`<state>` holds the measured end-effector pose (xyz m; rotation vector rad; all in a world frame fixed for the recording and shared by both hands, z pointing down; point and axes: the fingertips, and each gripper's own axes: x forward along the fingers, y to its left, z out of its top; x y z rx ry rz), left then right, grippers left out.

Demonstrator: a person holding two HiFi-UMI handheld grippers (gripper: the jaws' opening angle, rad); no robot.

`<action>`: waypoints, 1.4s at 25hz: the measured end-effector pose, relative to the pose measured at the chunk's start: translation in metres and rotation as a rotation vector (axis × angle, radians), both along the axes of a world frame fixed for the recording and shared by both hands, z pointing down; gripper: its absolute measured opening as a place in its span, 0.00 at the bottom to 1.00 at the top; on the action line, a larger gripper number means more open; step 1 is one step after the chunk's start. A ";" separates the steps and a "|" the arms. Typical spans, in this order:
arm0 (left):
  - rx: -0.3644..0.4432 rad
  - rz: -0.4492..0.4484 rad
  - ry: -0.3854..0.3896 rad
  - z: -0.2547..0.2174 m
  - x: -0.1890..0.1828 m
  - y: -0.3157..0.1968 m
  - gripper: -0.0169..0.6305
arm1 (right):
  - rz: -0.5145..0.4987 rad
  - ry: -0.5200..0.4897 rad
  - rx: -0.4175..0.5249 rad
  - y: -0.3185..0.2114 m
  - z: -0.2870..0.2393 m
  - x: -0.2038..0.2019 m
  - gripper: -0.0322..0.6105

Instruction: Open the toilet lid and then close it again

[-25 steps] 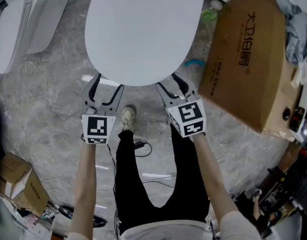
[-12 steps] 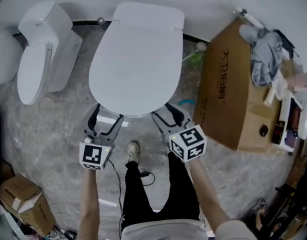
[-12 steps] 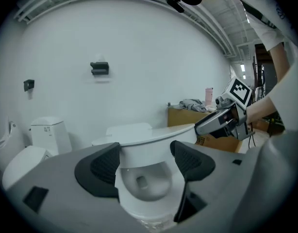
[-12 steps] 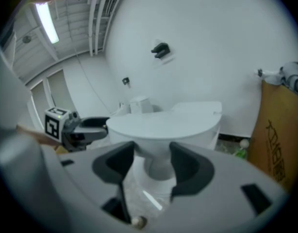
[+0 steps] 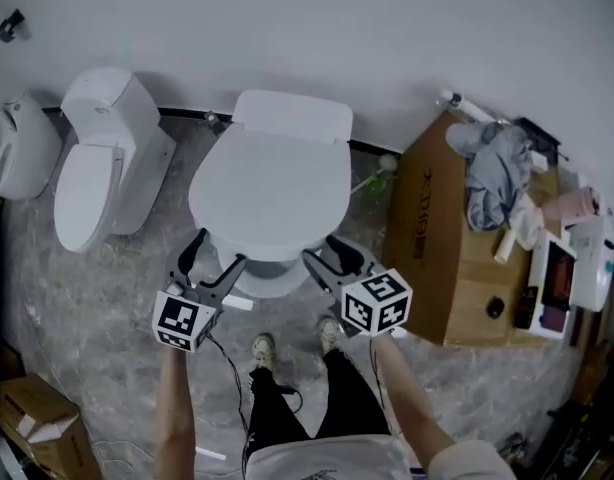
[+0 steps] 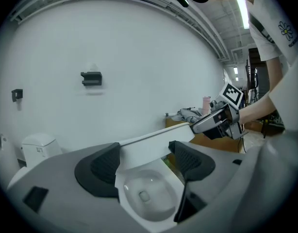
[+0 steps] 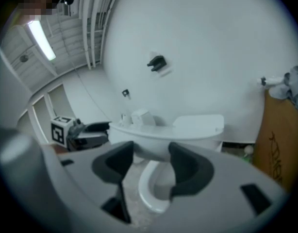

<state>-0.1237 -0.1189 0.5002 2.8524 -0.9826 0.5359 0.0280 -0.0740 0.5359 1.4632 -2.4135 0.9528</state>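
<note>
Fingers point(image 6: 104, 165) of the left gripper point(image 6: 144, 154) are spread wide, and they have just been opening more. The front edge of the toilet lid point(image 6: 158, 139) shows in the gap between them, but the pads do not squeeze it. The right gripper point(image 7: 151, 152) has its fingers point(image 7: 115, 165) spread apart too. The lid edge shows in that gap, and nothing is pinched.

The two gripper views look from the side. They show the lid lifted off the bowl point(image 6: 144, 195) and slanting up, so you can see down into the bowl. The left gripper view also shows the right gripper at the far corner of the lid. The right gripper view shows the left gripper with its marker cube point(image 7: 61, 128).

The head view looks from above. There the lid is a big white oval that covers nearly all of the bowl, and only a thin strip of bowl peeks out at the front. You cannot tell from there how high the lid is. It shows one gripper at each front corner of the lid, and the person's shoes point(image 5: 263, 348) on the floor point(image 5: 107, 298). A second toilet point(image 5: 97, 168) is on the left and a cardboard box point(image 5: 427, 238) is on the right.
</note>
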 end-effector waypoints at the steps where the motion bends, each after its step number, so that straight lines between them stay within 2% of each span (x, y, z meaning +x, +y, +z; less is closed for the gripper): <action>1: 0.009 0.009 0.004 -0.008 0.004 -0.007 0.58 | 0.006 -0.010 0.002 -0.007 -0.008 0.004 0.44; 9: 0.109 0.030 0.053 -0.075 0.037 -0.068 0.58 | 0.063 -0.121 0.062 -0.067 -0.069 0.036 0.45; 13: 0.191 0.006 -0.029 -0.093 0.054 -0.100 0.58 | 0.058 -0.146 0.050 -0.095 -0.090 0.051 0.44; 16: 0.194 -0.004 -0.016 -0.108 0.066 -0.127 0.58 | 0.073 -0.167 0.049 -0.118 -0.104 0.063 0.44; 23: 0.195 0.053 0.037 -0.128 0.081 -0.162 0.58 | 0.144 -0.214 0.031 -0.152 -0.122 0.080 0.44; 27: 0.208 0.049 0.069 -0.138 0.090 -0.191 0.58 | 0.165 -0.243 0.040 -0.180 -0.133 0.091 0.44; 35: 0.209 0.023 0.055 -0.151 0.117 -0.243 0.57 | 0.117 -0.147 0.088 -0.229 -0.155 0.114 0.43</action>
